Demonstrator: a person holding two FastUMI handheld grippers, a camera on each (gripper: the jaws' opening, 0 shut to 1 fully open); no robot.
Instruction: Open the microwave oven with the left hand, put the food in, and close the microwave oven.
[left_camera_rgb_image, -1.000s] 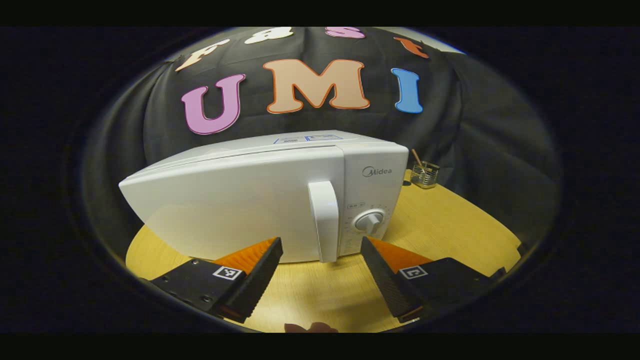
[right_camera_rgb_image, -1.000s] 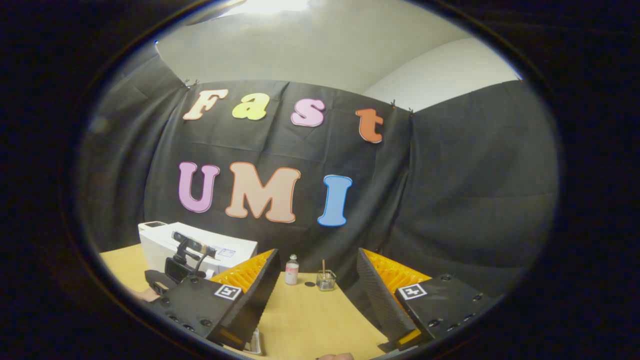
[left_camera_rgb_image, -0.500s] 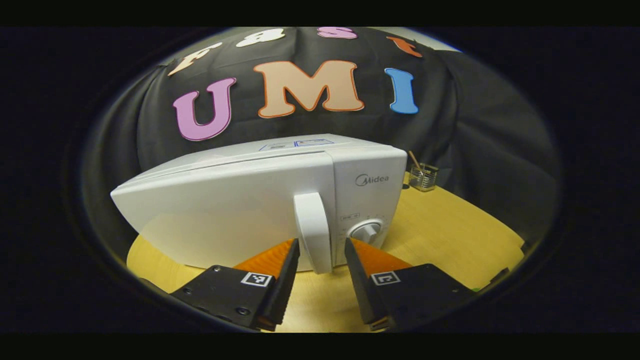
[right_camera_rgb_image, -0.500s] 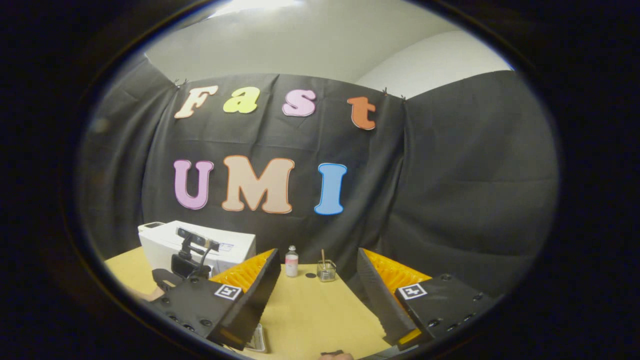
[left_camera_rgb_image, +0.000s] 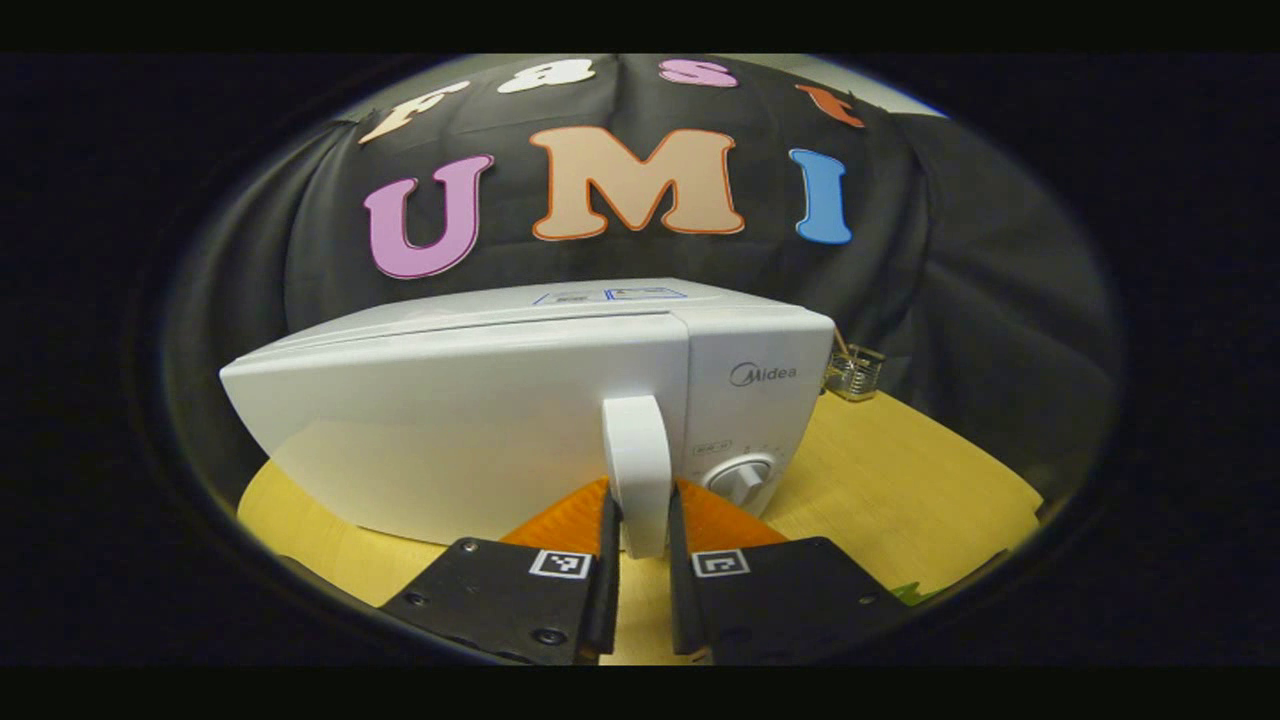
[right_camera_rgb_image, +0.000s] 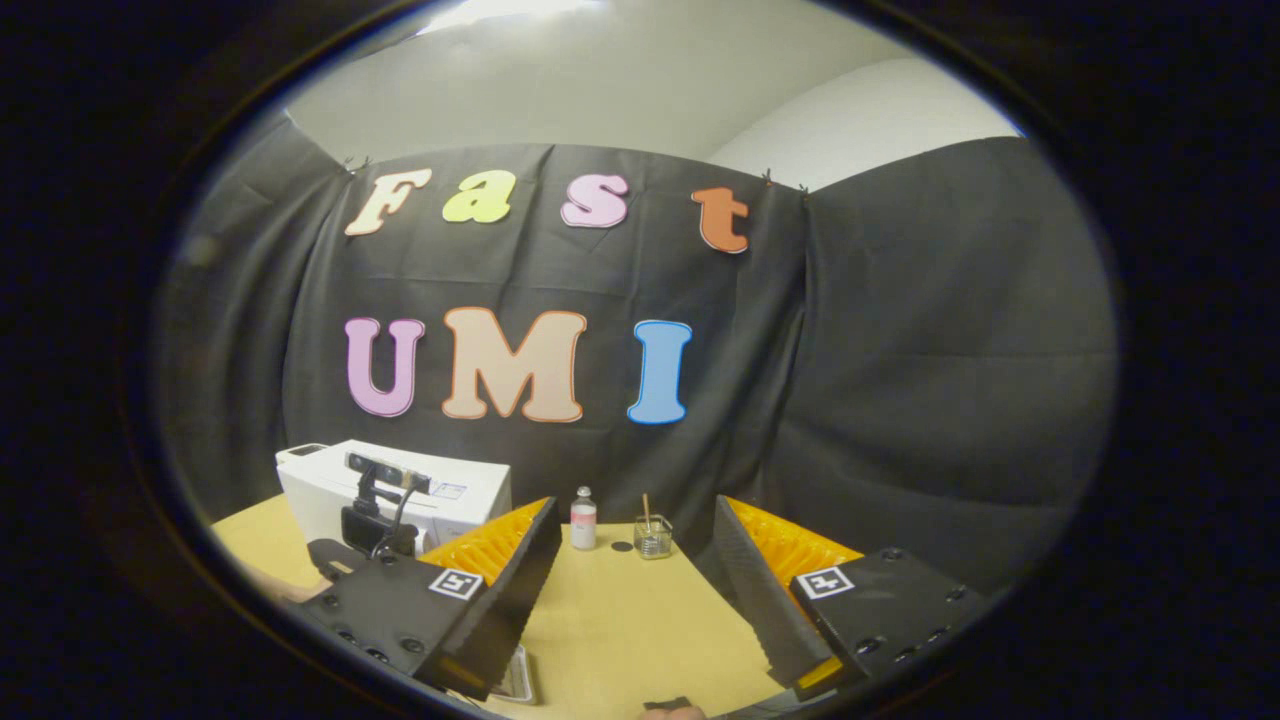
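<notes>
A white microwave oven (left_camera_rgb_image: 480, 420) stands on the wooden table, its door closed. Its white vertical door handle (left_camera_rgb_image: 637, 465) sits between the fingers of my left gripper (left_camera_rgb_image: 640, 545), which is shut on the handle's lower part. A round dial (left_camera_rgb_image: 742, 478) lies just right of the handle. In the right gripper view the microwave oven (right_camera_rgb_image: 400, 492) appears at the far left, with the other gripper's camera mount in front of it. My right gripper (right_camera_rgb_image: 635, 590) hangs open above the table, nothing between its fingers. A tray edge (right_camera_rgb_image: 517, 680) peeks out at the bottom beside its left finger.
A small glass jar with a stick (right_camera_rgb_image: 653, 537) and a small bottle with a pink label (right_camera_rgb_image: 583, 520) stand at the back of the table (right_camera_rgb_image: 620, 620) by the black cloth wall. The same jar (left_camera_rgb_image: 853, 370) is right of the microwave.
My left gripper moved forward to the handle and its fingers closed from wide apart onto it. The right gripper stayed open and almost still.
</notes>
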